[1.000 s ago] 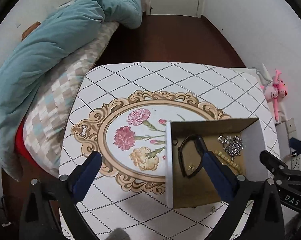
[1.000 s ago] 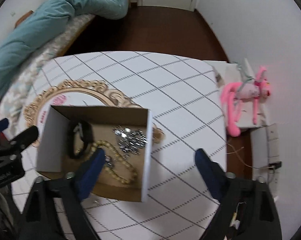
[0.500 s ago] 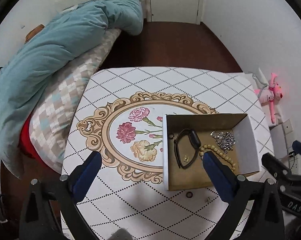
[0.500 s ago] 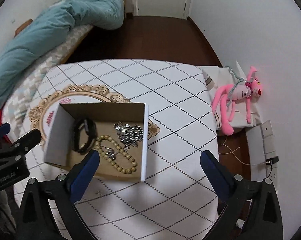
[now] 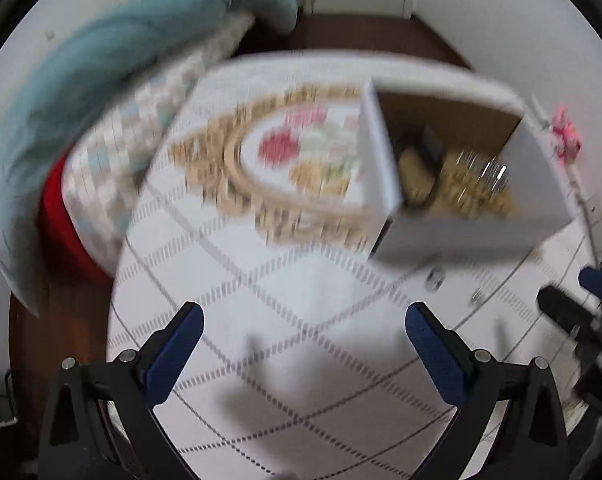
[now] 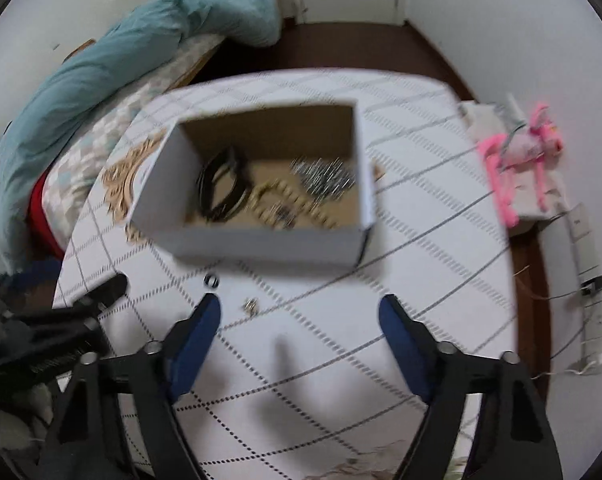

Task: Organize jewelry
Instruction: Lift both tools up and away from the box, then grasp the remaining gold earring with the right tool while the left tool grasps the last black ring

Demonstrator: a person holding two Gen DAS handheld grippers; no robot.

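An open white cardboard box (image 6: 261,236) stands on the patterned table (image 6: 421,216). Inside lie a black bracelet (image 6: 221,188), a beaded necklace (image 6: 301,208) and a silver chain pile (image 6: 321,176). A small ring (image 6: 210,281) and a small earring (image 6: 250,305) lie on the table in front of the box. My right gripper (image 6: 299,320) is open and empty, just short of them. My left gripper (image 5: 301,340) is open and empty, with the blurred box (image 5: 461,232) to its upper right.
A bed with a teal quilt (image 6: 141,56) and a checked pillow (image 5: 133,140) lies to the left of the table. A pink plush toy (image 6: 529,148) lies on a white shelf at the right. Cables and a power strip (image 6: 589,280) lie on the floor.
Both grippers have pulled back toward the table's near edge and dropped lower. The box now sits farther ahead of them, and the ring and earring show in front of it.
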